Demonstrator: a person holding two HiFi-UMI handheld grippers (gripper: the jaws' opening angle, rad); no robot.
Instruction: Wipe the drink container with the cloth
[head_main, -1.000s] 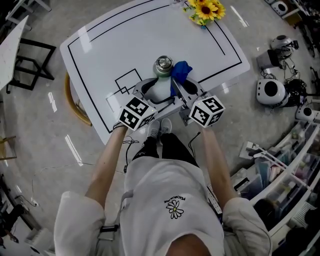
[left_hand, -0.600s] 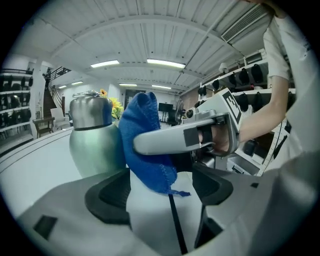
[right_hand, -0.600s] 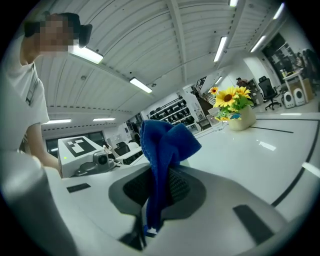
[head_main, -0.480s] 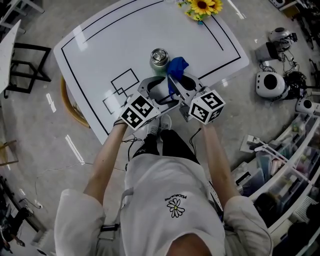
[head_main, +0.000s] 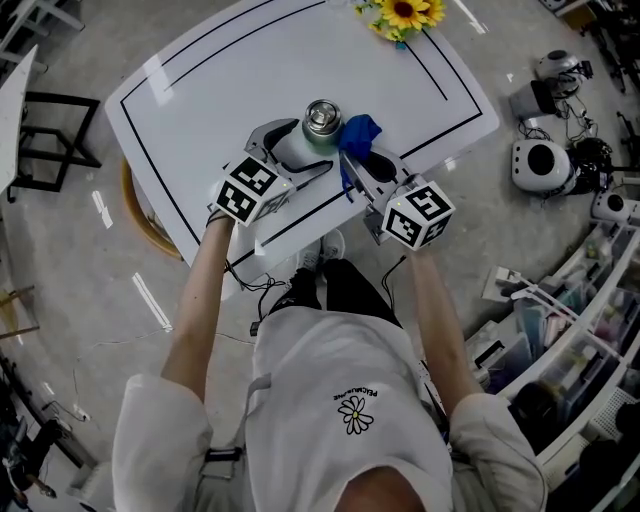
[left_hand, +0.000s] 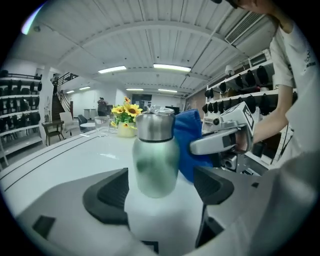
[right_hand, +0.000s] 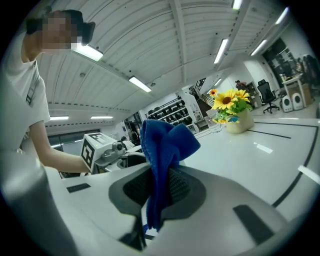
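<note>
Currently, the bottle (head_main: 303, 148) stands upright on the white table (head_main: 230, 70), near its front edge. The left gripper (left_hand: 160, 190) has its jaws apart, with the bottle between them. Neither pad clearly touches it. The right gripper (right_hand: 157, 192) is clamped on the blue cloth (right_hand: 162, 150), which hangs just beside the bottle's right side. Contact there cannot be confirmed.

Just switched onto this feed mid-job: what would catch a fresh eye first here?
The green drink container with its steel cap stands on the white table, between the open jaws of the left gripper. Right beside it is the bright blue cloth, clamped in the right gripper. A bunch of sunflowers sits at the table's far edge.
</note>
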